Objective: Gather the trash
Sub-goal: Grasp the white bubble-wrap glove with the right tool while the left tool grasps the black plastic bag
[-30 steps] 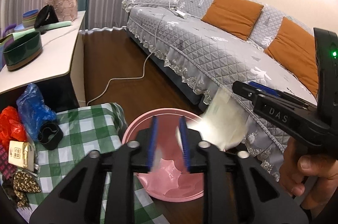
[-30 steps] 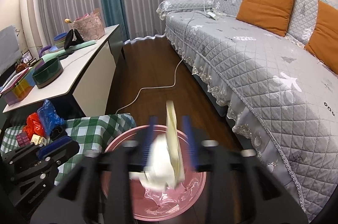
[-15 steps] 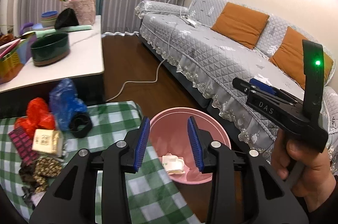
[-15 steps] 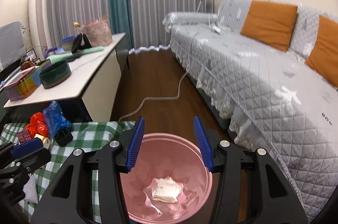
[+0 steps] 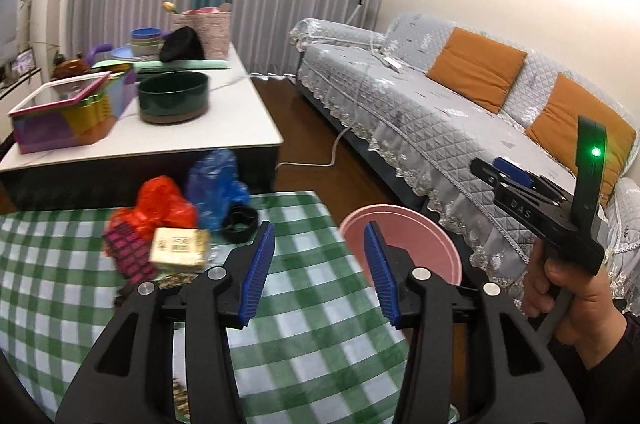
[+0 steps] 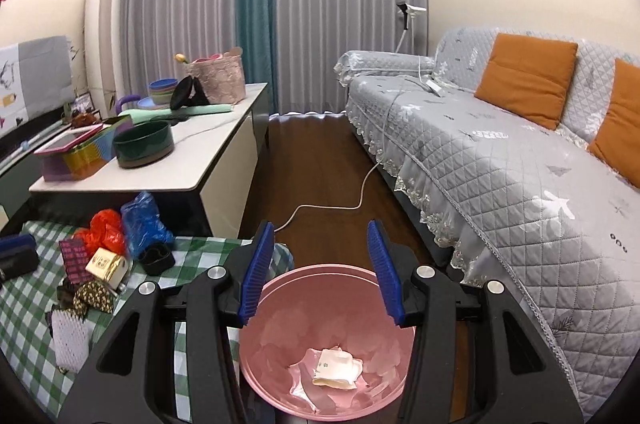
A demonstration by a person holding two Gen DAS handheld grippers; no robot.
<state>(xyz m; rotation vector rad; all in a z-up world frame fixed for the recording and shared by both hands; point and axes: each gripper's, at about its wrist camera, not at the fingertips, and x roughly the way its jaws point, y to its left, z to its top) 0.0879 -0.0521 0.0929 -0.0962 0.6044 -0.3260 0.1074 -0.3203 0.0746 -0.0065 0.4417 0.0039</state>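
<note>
- Both sets of jaws are empty: our left gripper [image 5: 318,274] is opening over the checked tablecloth [image 5: 304,352] with nothing between its blue pads, and our right gripper [image 6: 322,270] hangs parted above the pink bin [image 6: 264,364], also gripping nothing.
- One crumpled white wrapper [image 6: 336,368] lies at the bottom of the bin, so we judge that piece done.
- The rest of the trash sits in a pile on the cloth, at its far end near the white table [image 5: 168,140]: a red bag [image 5: 164,204], a blue bag [image 5: 214,184], a small tan carton [image 5: 180,248], a black cap [image 5: 239,223] and some patterned wrappers [image 6: 92,298] (too blurred in the left view to sort out).
- What could go wrong, as we see it:
  - the bags are limp and slick, so a pinch on a loose fold may slip on the way to the bin;
  - the pieces touch and overlap, so closing on one may drag a neighbour off the table edge;
  - the bin stands just beside the table corner, low down, so a release made too soon would drop trash on the floor [image 6: 320,160];
  - our two grippers work close together near the bin, and they could knock each other.
</note>
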